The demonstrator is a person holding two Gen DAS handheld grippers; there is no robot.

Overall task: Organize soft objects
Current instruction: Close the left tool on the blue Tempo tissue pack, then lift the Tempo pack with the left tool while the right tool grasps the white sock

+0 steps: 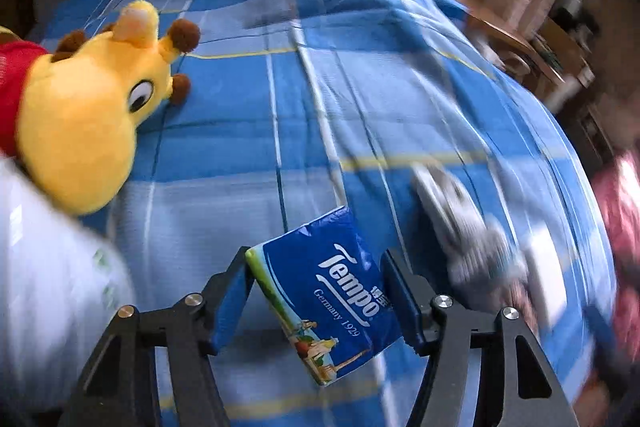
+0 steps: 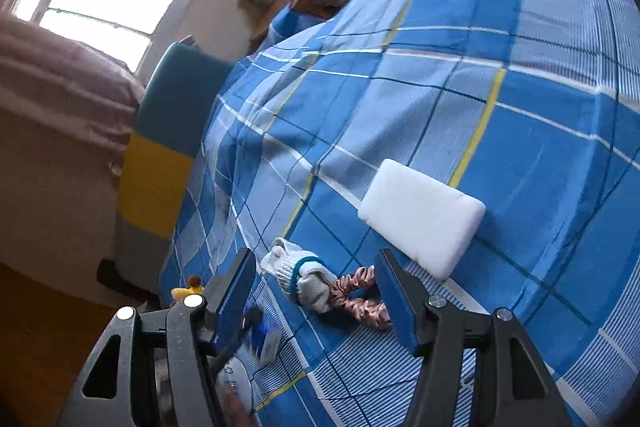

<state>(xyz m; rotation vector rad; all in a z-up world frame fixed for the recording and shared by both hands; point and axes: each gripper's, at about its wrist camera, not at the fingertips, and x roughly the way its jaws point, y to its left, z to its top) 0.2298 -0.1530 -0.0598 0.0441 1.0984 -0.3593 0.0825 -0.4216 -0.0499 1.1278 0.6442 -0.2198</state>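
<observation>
Held thing: the tissue pack [image 1: 326,293] sat between the pads of the left hand-held gripper [image 1: 316,301], its long axis tilted, running from far-left down to near-right across the jaw line.
Left hand-held gripper: about half open, with the left pad against the pack's far-left corner and the right pad against its right edge; it appeared to grip the pack, though how firmly I cannot tell.
Right hand-held gripper [image 2: 316,297]: jaws stood roughly half open with nothing pinched between them, hanging above the bed [image 2: 540,131].
Things ahead of the right one: a knit glove [image 2: 298,275] and a pink scrunchie [image 2: 356,297] lay touching each other on the bed, right in the gap between the pads and just beyond them; the glove's long axis ran from far-left to near-right.
White foam block [image 2: 422,217]: farther off and to the right, apart from the glove.
Giraffe toy [image 1: 88,111]: lay on the bed at the far left of the left view, well apart from the pack.
Nearer hand: the right one, judged by the glove and scrunchie lying straight along its fingers.
</observation>
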